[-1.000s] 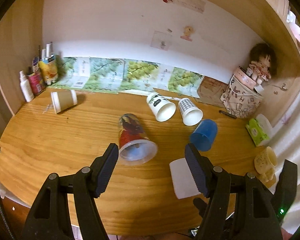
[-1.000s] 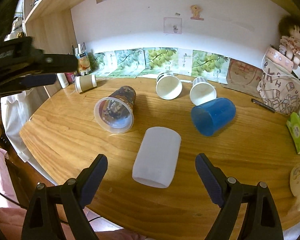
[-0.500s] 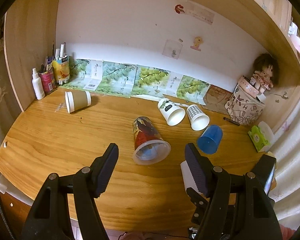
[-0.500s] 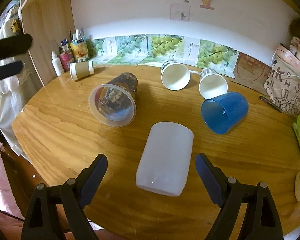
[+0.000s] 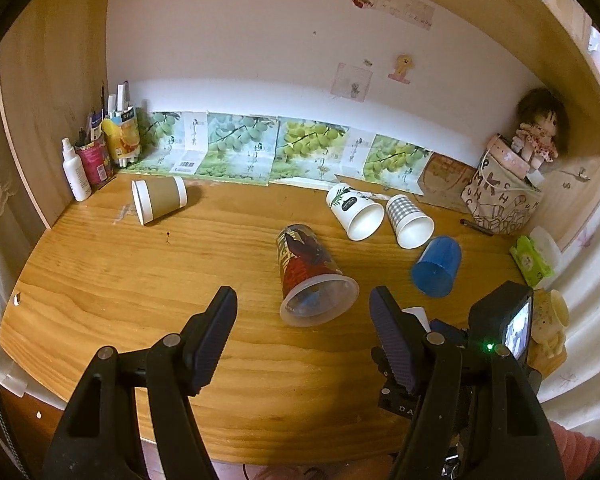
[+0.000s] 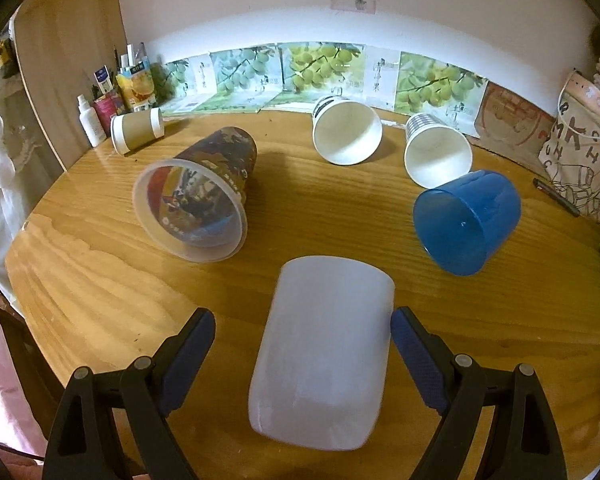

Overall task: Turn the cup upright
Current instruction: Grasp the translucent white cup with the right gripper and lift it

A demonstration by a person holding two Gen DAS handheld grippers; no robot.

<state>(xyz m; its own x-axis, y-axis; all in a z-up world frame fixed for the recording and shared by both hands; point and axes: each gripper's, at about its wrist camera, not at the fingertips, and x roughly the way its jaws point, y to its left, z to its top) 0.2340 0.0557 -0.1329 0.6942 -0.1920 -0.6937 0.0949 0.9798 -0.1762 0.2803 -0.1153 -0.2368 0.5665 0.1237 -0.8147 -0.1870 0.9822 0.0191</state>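
Several cups lie on their sides on the wooden table (image 6: 340, 216). A frosted white cup (image 6: 324, 352) lies nearest, between the fingers of my open right gripper (image 6: 302, 328); the right finger is close to its side. A printed clear cup (image 6: 204, 196) (image 5: 312, 276), a blue cup (image 6: 466, 220) (image 5: 438, 266), two white paper cups (image 6: 348, 132) (image 6: 438, 152) and a brown paper cup (image 6: 136, 130) (image 5: 160, 199) also lie tipped. My left gripper (image 5: 304, 324) is open and empty, held above the table's front, with the printed cup beyond it.
Bottles and pens (image 5: 96, 152) stand at the back left. A patterned bag with a doll (image 5: 504, 196) sits at the back right, a green pack (image 5: 532, 260) and a cream mug (image 5: 550, 320) by the right edge. A pen (image 6: 556, 196) lies near the bag.
My right gripper has moved forward and down so the white cup now lies between its fingers. My left gripper has drawn back and risen; the right gripper's body now shows at its right.
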